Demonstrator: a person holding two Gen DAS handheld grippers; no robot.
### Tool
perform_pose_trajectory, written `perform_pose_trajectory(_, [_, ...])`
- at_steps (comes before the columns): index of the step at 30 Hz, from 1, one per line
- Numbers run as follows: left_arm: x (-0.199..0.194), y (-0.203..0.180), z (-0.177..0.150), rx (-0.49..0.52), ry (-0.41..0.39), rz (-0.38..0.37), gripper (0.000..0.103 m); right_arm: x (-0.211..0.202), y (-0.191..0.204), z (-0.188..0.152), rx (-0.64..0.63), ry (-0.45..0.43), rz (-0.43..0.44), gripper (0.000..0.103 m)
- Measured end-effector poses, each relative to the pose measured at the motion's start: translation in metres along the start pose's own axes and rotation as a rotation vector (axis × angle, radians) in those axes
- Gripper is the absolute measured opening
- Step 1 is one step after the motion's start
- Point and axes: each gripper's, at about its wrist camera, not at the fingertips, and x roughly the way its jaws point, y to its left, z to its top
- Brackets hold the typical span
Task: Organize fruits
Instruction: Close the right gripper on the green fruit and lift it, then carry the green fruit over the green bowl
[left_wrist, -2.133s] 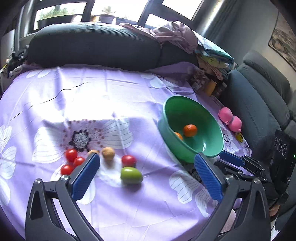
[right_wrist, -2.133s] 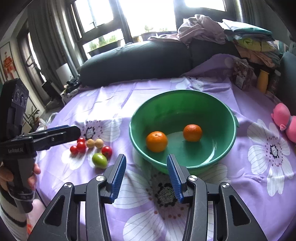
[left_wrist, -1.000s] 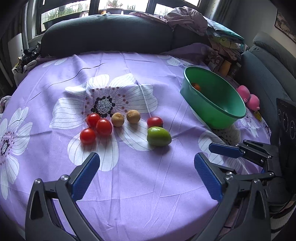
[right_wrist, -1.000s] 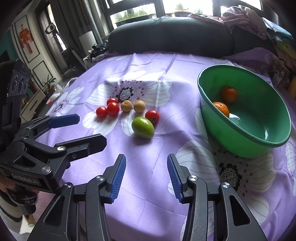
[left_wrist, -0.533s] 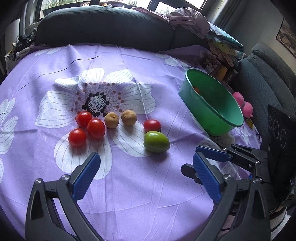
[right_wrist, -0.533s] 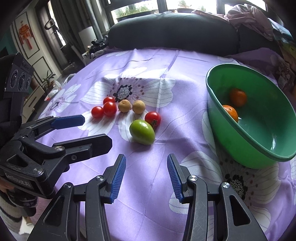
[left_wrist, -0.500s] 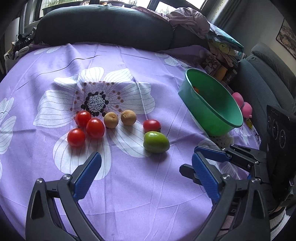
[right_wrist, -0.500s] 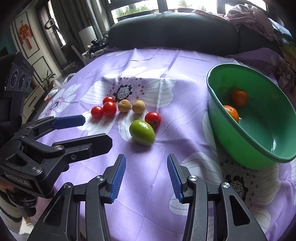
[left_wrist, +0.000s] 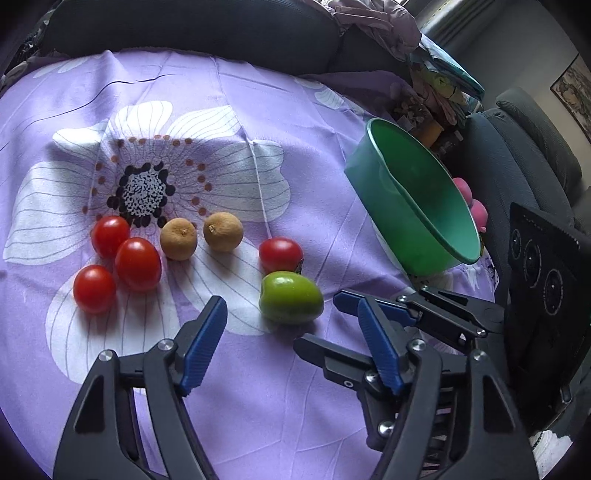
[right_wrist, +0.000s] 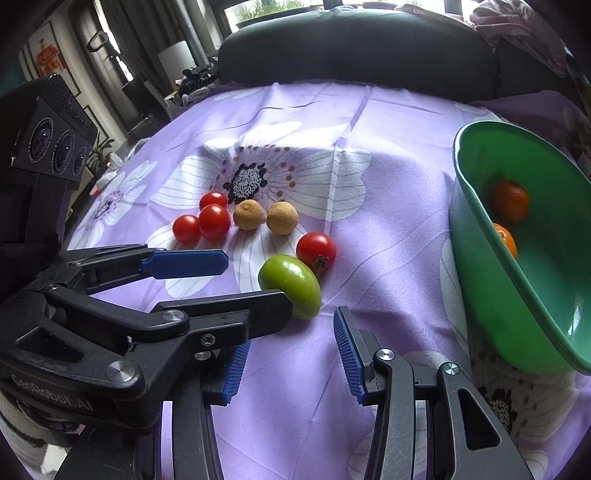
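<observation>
A green fruit (left_wrist: 290, 297) lies on the purple flowered cloth, also in the right wrist view (right_wrist: 291, 282). A red tomato (left_wrist: 280, 254) sits just behind it. Two brown fruits (left_wrist: 223, 232) and three red tomatoes (left_wrist: 137, 264) lie to its left. A green bowl (left_wrist: 417, 201) stands at the right, with two oranges (right_wrist: 509, 201) inside. My left gripper (left_wrist: 291, 334) is open, just short of the green fruit. My right gripper (right_wrist: 291, 350) is open, close behind the same fruit; it shows in the left wrist view (left_wrist: 325, 326).
A dark sofa back (left_wrist: 192, 26) runs along the far edge. A pile of clothes (left_wrist: 376, 22) and a pink toy (left_wrist: 476, 210) lie beyond the bowl. A grey armchair (left_wrist: 532, 136) stands at the right.
Both grippers have moved forward and down toward the green fruit. The left gripper's fingers have closed partway. The fruits have not moved.
</observation>
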Motion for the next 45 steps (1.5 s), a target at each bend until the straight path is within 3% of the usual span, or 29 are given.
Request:
perform_pose_trajectory(4, [0.006, 0.002, 0.004, -0.003, 0.018, -0.010, 0.067, 0.007, -0.002, 0.005, -0.002, 0.014, 0.012, 0.047])
perform_pose_trajectory(5, [0.007, 0.002, 0.005, -0.002, 0.023, -0.014, 0.058, 0.008, -0.002, 0.006, -0.002, 0.018, 0.016, 0.047])
perform_pose_trajectory(7, [0.011, 0.002, 0.006, -0.003, 0.034, -0.026, 0.051, 0.011, -0.004, 0.008, -0.001, 0.022, 0.020, 0.047])
perform_pose_trajectory(11, [0.016, 0.002, 0.009, -0.003, 0.040, -0.027, 0.046, 0.016, -0.005, 0.011, -0.007, 0.033, 0.022, 0.047])
perform_pose_trajectory(14, [0.017, 0.001, 0.011, -0.001, 0.041, -0.019, 0.039, 0.018, -0.005, 0.013, -0.005, 0.037, 0.032, 0.041])
perform_pose_trajectory(28, [0.012, -0.001, 0.010, 0.006, 0.032, -0.011, 0.040, 0.014, -0.003, 0.010, -0.020, 0.026, 0.038, 0.038])
perform_pose_trajectory(45, [-0.024, -0.038, -0.017, 0.072, -0.035, 0.005, 0.040, -0.033, 0.013, -0.012, -0.028, -0.064, 0.033, 0.038])
